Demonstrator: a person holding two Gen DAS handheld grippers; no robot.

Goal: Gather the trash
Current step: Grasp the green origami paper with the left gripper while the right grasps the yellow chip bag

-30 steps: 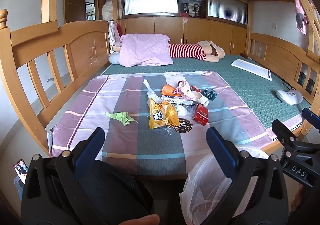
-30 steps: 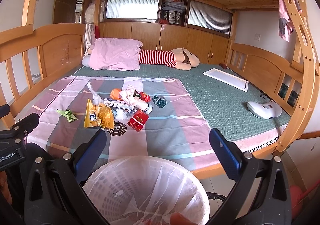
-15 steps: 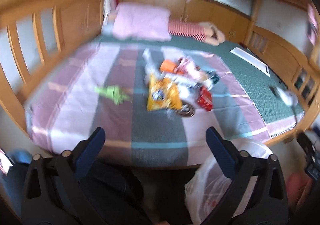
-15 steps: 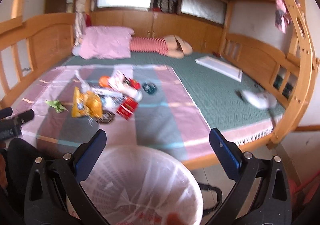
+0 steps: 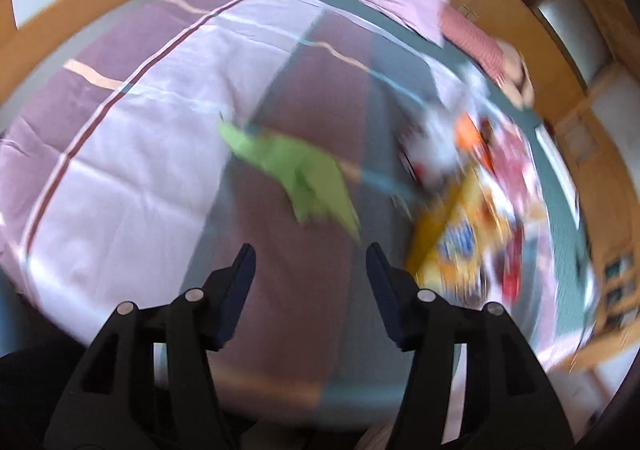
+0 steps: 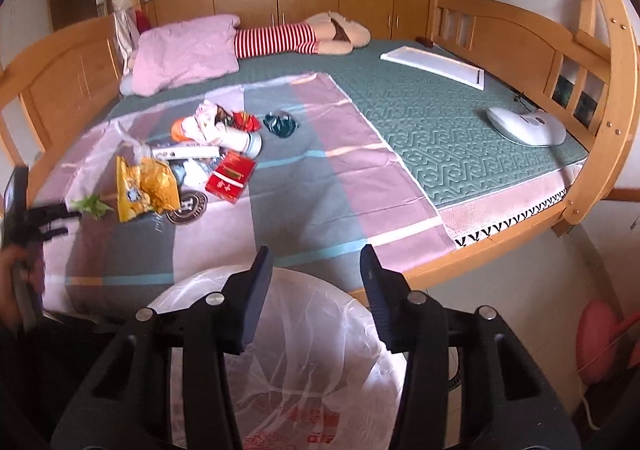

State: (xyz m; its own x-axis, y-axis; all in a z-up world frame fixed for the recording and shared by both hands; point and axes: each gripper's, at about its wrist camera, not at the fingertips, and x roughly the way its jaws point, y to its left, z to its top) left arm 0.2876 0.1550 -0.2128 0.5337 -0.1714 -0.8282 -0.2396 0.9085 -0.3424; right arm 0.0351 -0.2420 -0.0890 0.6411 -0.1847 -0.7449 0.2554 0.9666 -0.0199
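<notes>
A green paper scrap (image 5: 296, 174) lies on the pink-and-grey striped sheet (image 5: 132, 146), just ahead of my left gripper (image 5: 310, 254). Its jaws are closing with nothing between them. To its right sits a heap of trash: a yellow snack bag (image 5: 452, 246), red packets and white wrappers, all blurred. In the right wrist view the same heap shows the yellow snack bag (image 6: 144, 186), a red packet (image 6: 230, 178), a white cup (image 6: 246, 142) and a dark wrapper (image 6: 280, 124). My right gripper (image 6: 316, 256) hangs over the bag-lined bin (image 6: 304, 350), jaws closing on nothing. The left gripper (image 6: 44, 218) reaches the green scrap (image 6: 92, 206).
A pink pillow (image 6: 184, 50) and a striped plush toy (image 6: 288, 38) lie at the head of the bed. A white board (image 6: 432, 64) and a white handheld device (image 6: 524, 126) rest on the green mattress. Wooden rails (image 6: 516, 30) enclose the bed. A pink stool (image 6: 596, 338) stands on the floor.
My left gripper swung down over the bed toward the green scrap and rolled; its jaws narrowed. The right gripper dipped slightly over the bin and its jaws narrowed too.
</notes>
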